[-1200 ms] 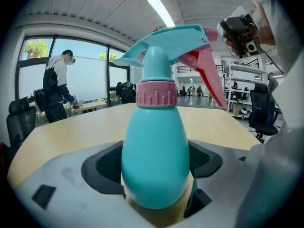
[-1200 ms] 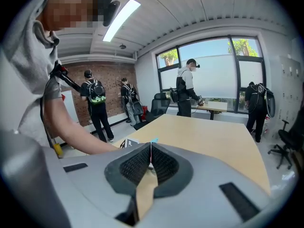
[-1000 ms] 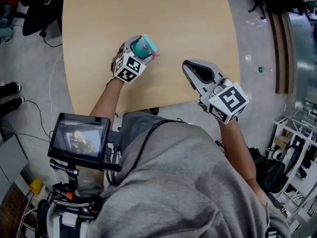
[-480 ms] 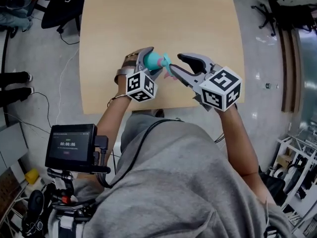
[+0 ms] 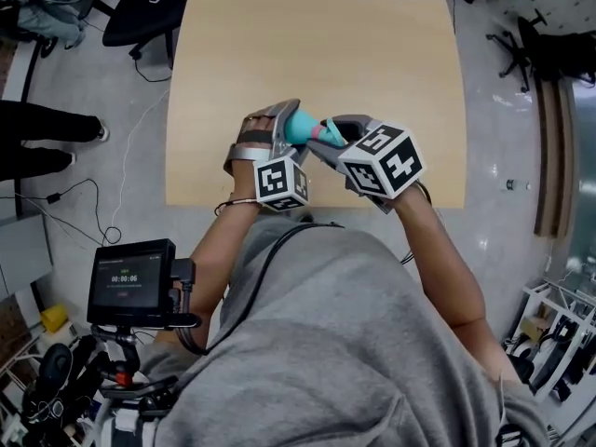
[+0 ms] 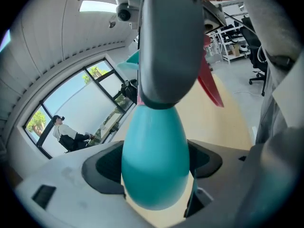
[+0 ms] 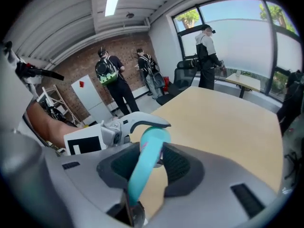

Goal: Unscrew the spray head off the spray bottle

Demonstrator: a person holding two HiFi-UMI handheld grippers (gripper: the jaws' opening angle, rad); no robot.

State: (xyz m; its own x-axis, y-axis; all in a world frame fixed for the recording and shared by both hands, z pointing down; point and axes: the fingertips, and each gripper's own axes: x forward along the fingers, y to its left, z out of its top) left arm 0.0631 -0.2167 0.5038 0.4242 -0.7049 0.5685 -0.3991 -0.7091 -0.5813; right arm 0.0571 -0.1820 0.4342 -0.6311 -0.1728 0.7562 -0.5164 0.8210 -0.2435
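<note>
Head view: we see the spray bottle (image 5: 300, 127), a blue-green one, held up off the table (image 5: 317, 35) near its front edge, lying roughly level with its spray head (image 5: 323, 130) turned toward the right gripper (image 5: 328, 134). The left gripper (image 5: 292, 123) pinches the bottle's round body. In the left gripper view the pads press on both sides of the bottle (image 6: 154, 160), and above it a grey jaw of the right gripper (image 6: 168, 42) covers the neck, with a pink trigger (image 6: 211, 84) sticking out beside it.

In the right gripper view the slim head end (image 7: 137, 179) of the bottle runs between the two jaws. These jaws have just been opening and stand spread on either side of it; we see no firm squeeze there. The left gripper (image 7: 118, 129) shows just beyond, one jaw hooked over the bottle.

Further out, a small monitor (image 5: 130, 282) sits on a stand at our lower left, and people (image 7: 111, 80) stand by a brick wall across the room.
</note>
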